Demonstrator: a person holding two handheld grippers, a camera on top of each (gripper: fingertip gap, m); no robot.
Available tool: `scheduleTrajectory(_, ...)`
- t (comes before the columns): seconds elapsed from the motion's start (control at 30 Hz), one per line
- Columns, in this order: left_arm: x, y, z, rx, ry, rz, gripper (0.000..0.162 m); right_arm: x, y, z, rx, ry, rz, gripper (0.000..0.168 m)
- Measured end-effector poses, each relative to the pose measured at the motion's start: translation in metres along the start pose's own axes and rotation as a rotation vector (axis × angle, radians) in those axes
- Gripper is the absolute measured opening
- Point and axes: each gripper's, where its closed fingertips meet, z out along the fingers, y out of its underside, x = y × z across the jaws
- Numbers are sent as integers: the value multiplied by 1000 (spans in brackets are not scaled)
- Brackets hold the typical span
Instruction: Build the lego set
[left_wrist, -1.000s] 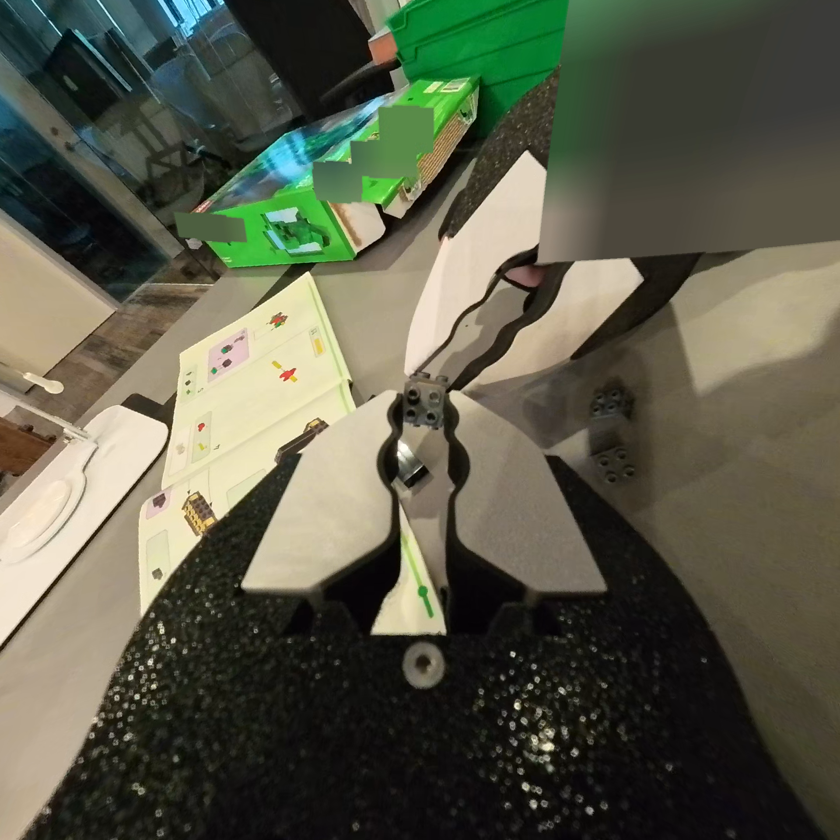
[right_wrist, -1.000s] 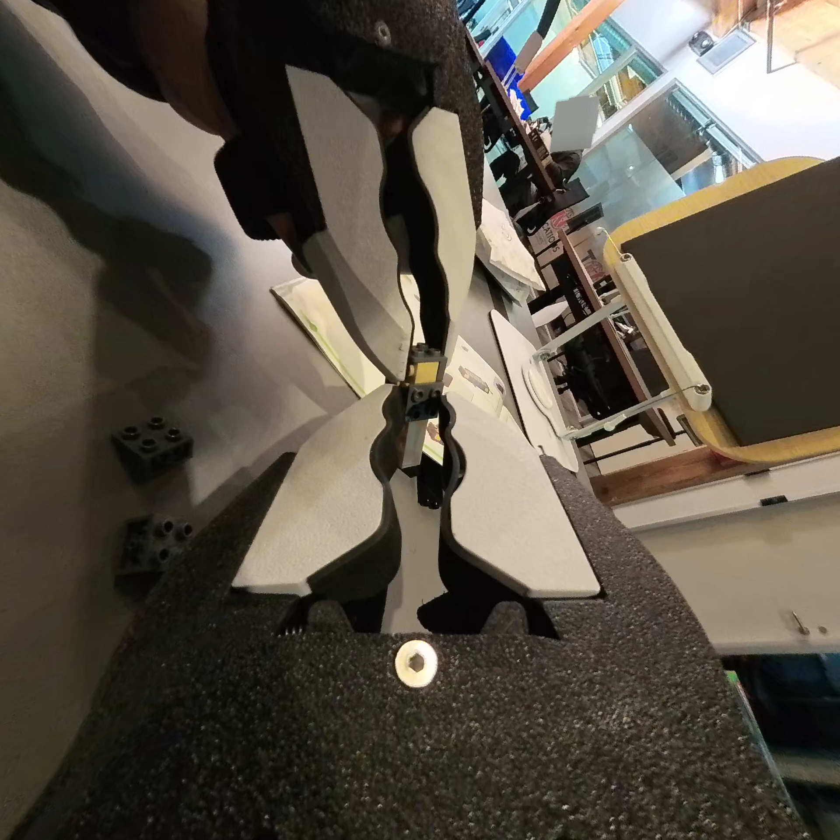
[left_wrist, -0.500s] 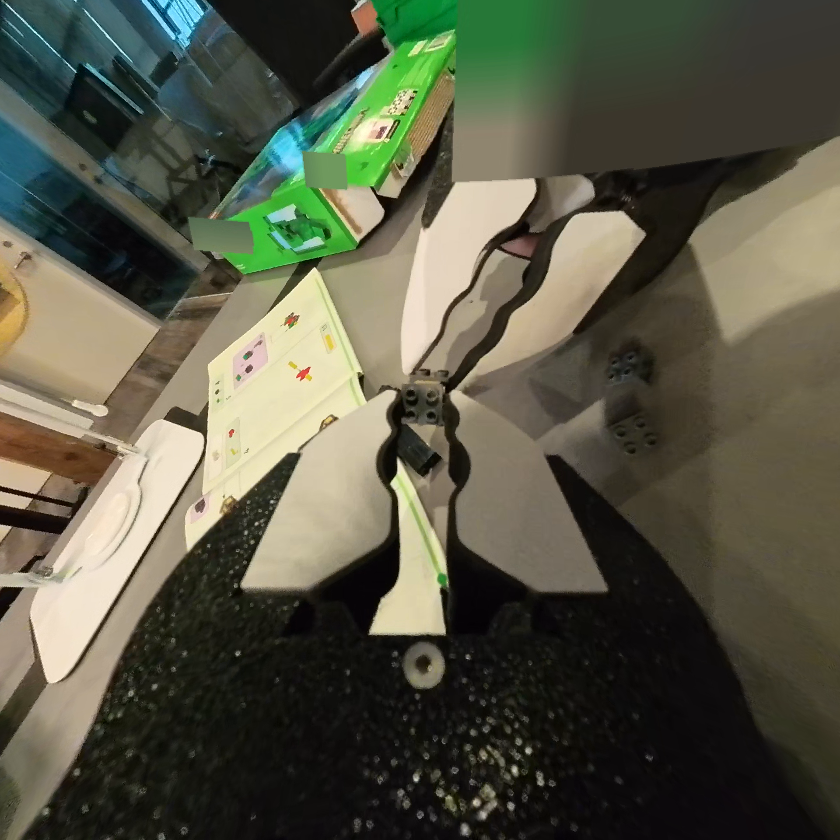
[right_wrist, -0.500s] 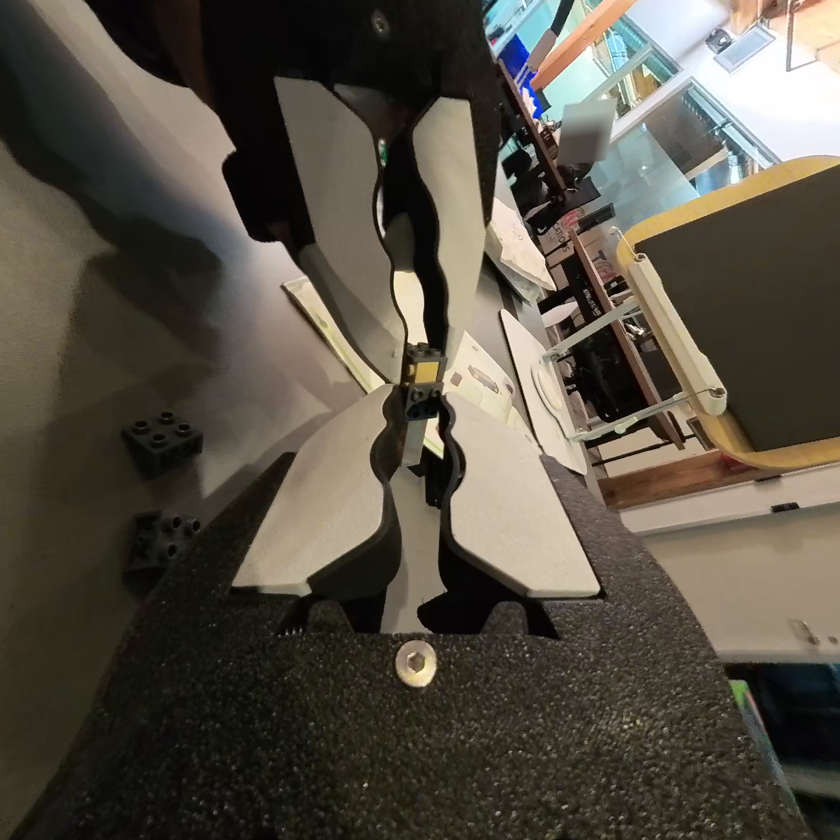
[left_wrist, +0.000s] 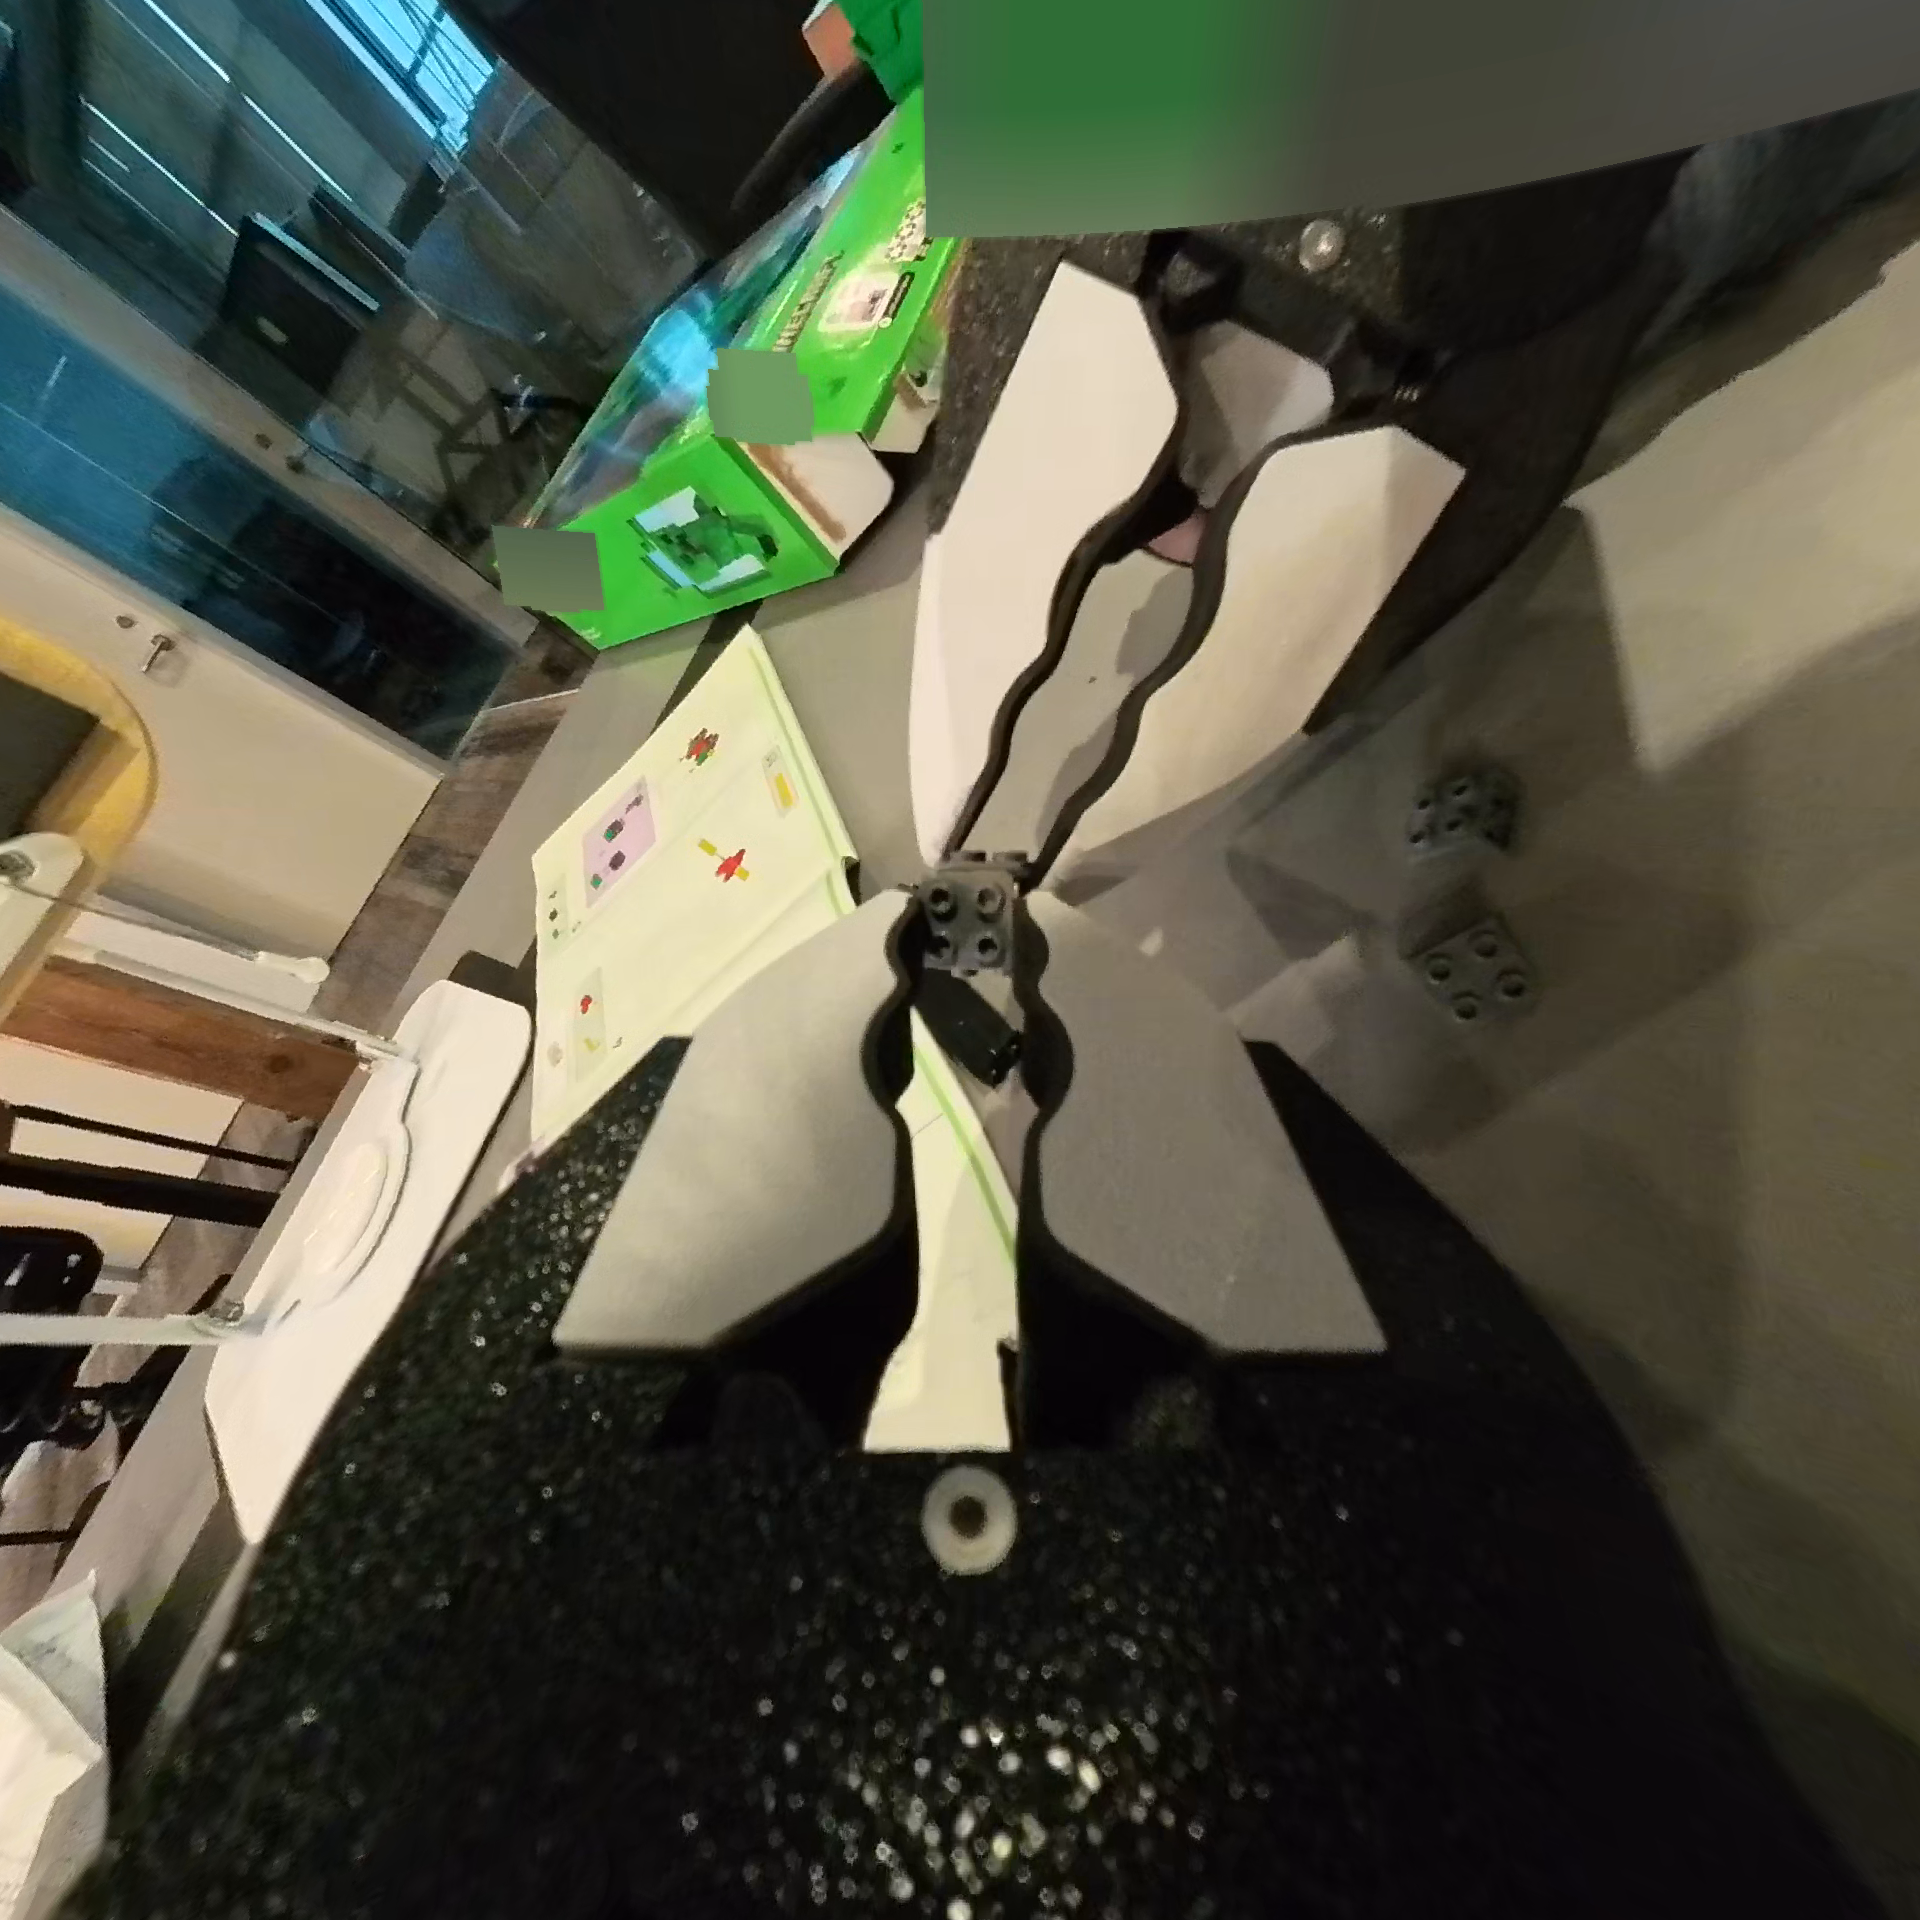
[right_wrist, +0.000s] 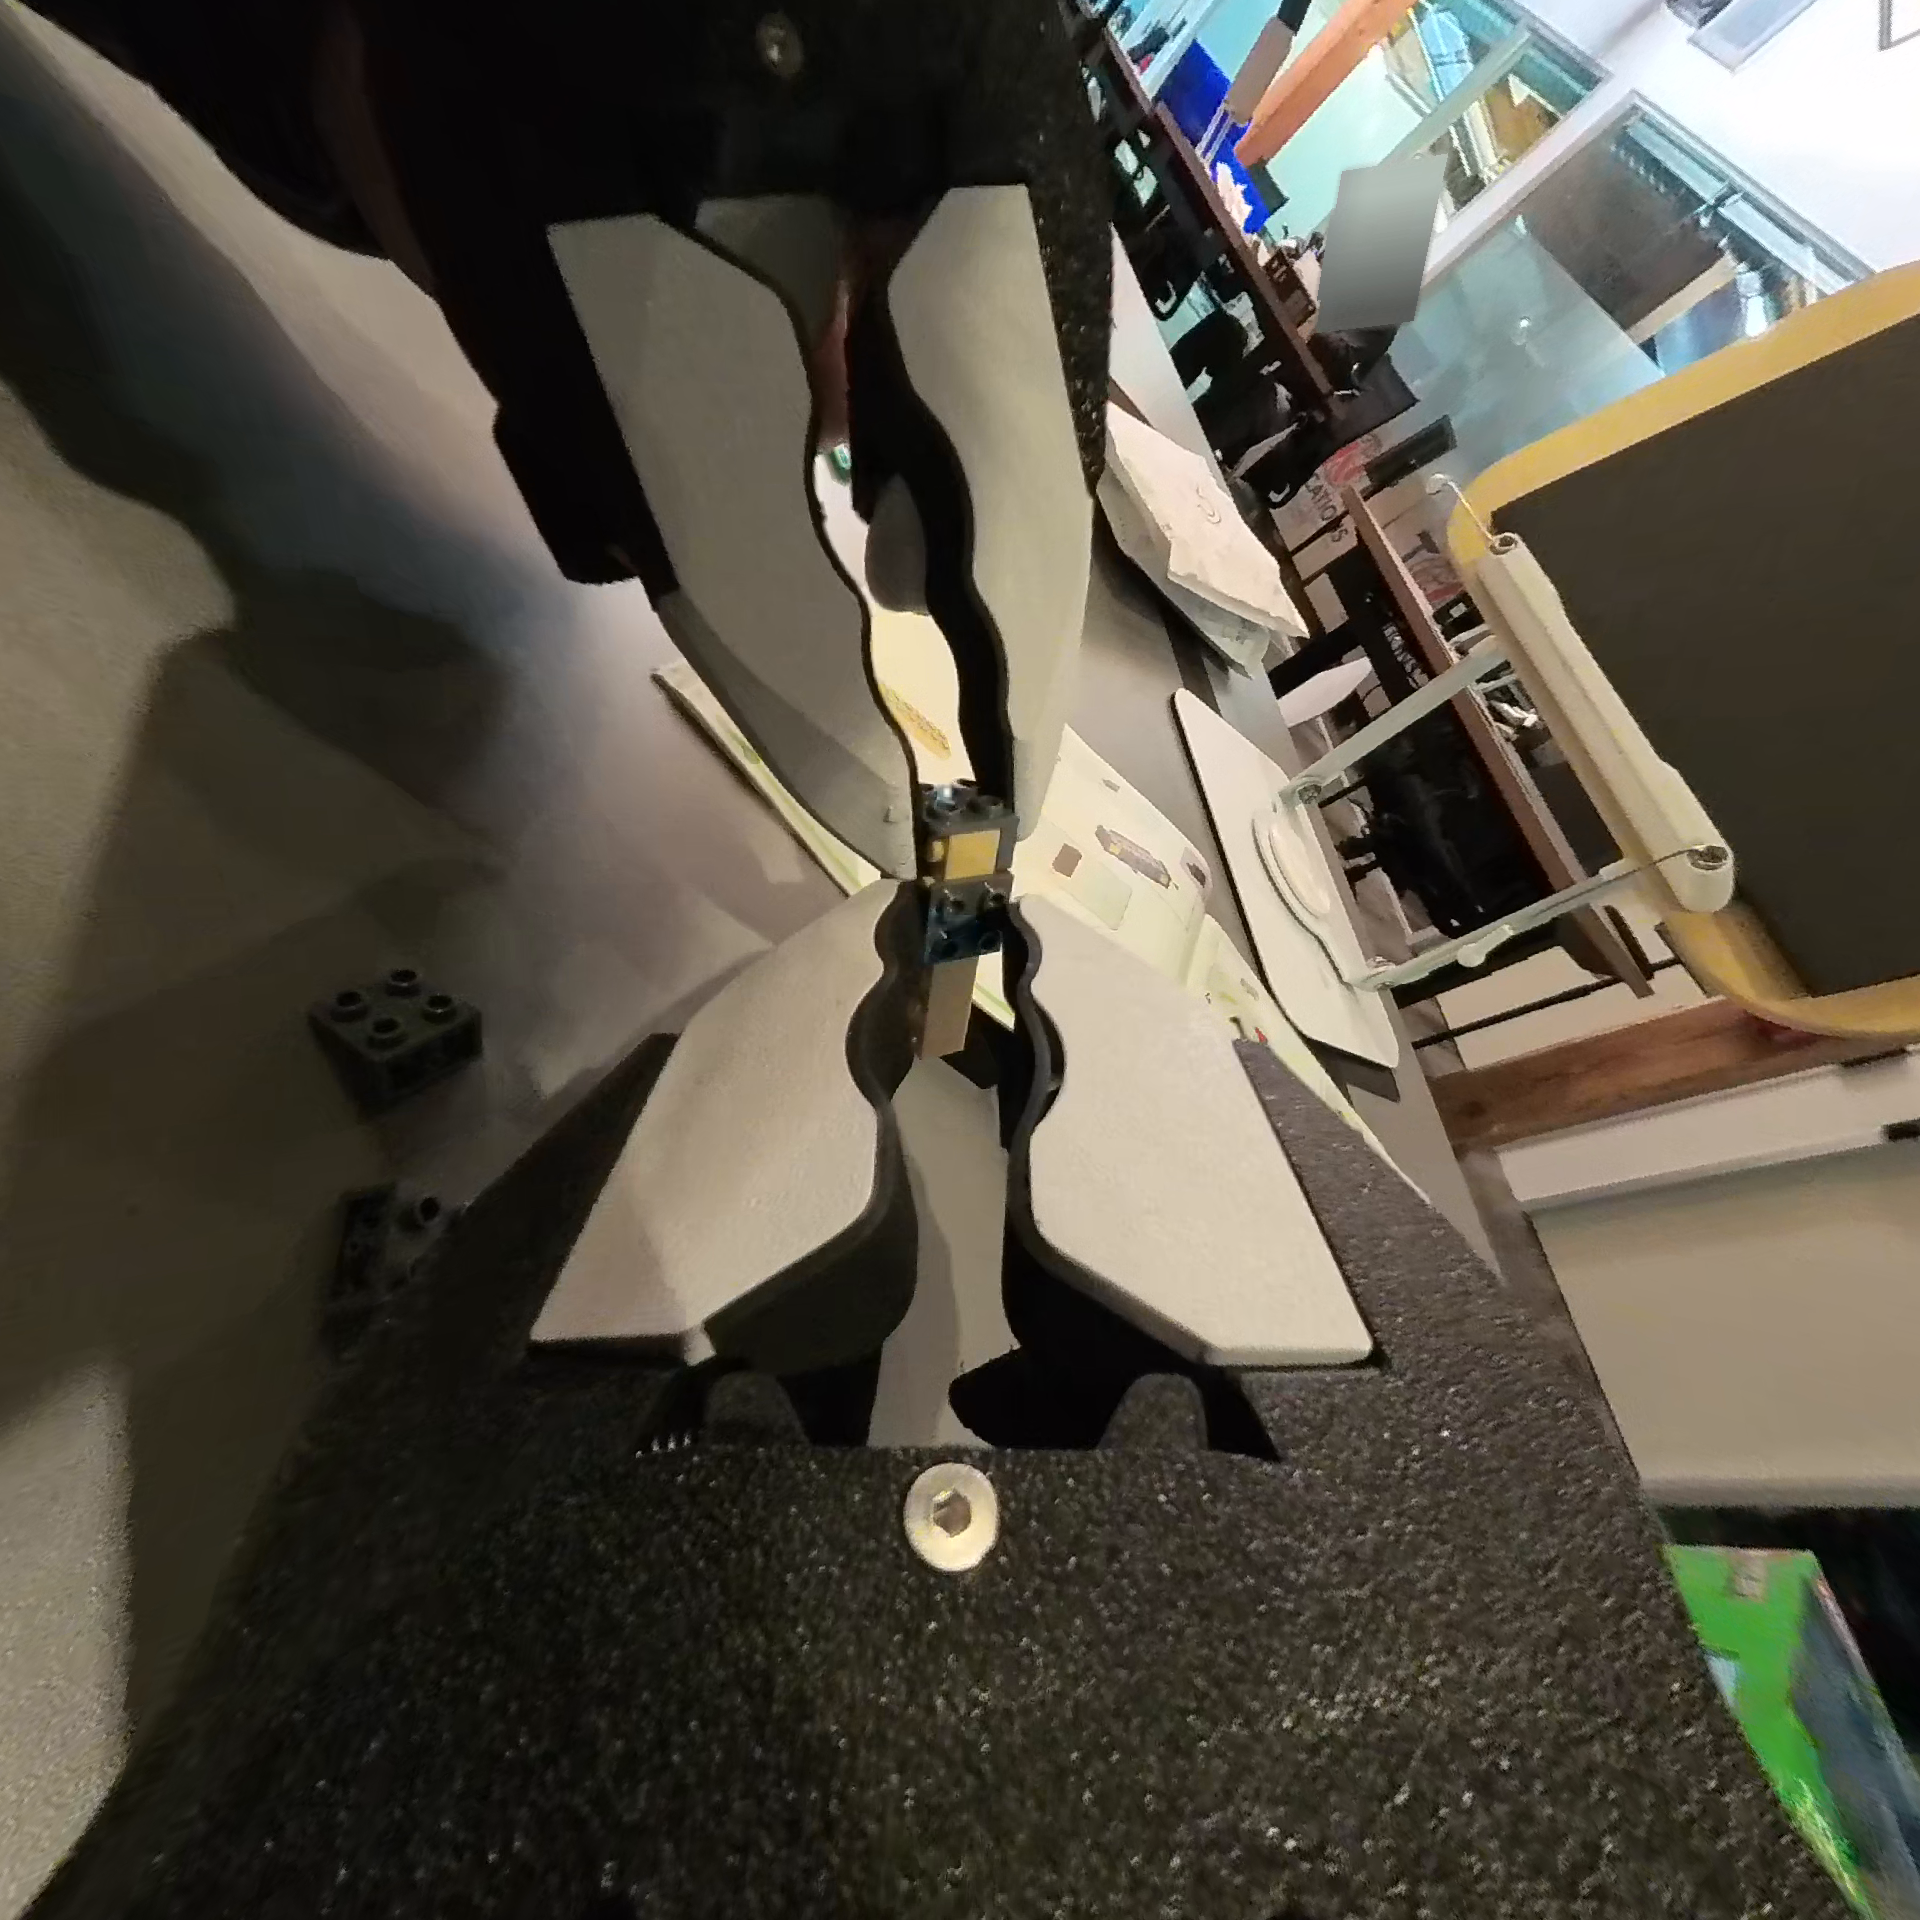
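Note:
In the left wrist view my left gripper (left_wrist: 966, 920) is shut on a small dark grey studded brick (left_wrist: 968, 932). My right gripper (left_wrist: 992, 854) comes in from above, tip to tip with it, shut on a dark piece pressed against that brick. In the right wrist view my right gripper (right_wrist: 961, 920) is shut on a dark studded brick (right_wrist: 964, 925). The left gripper (right_wrist: 964, 821) above it holds a piece with a tan face (right_wrist: 971, 850). The two pieces touch above the grey table (left_wrist: 1662, 1039). How they join is hidden by the fingers.
Two loose dark grey bricks (left_wrist: 1460, 810) (left_wrist: 1475, 971) lie on the table to the right, also seen in the right wrist view (right_wrist: 395, 1029) (right_wrist: 384, 1236). An open instruction booklet (left_wrist: 686, 862), a green box (left_wrist: 727, 499) and a white tray (left_wrist: 343, 1226) lie left.
Both grippers stay shut and tip to tip. The joined pair has tilted and shifted a little, so the booklet, box and loose bricks have slid in both views.

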Motion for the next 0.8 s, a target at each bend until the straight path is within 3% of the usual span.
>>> scheduleTrajectory(0.33, 2, 2, 1, -27, 5, 57, 16, -3, 2, 1, -10, -9, -9, 14)
scheduleTrajectory(0.5, 1, -1, 1, 19, 31, -71, 21, 2, 1, -1, 8, 39, -54, 15)
scheduleTrajectory(0.53, 1, -2, 0, 27, 43, -102, 30, 4, 0, -1, 9, 68, -92, 14)
scheduleTrajectory(0.8, -9, -16, -11, 167, 118, -369, 30, 17, -12, -10, 17, 311, -422, 15)
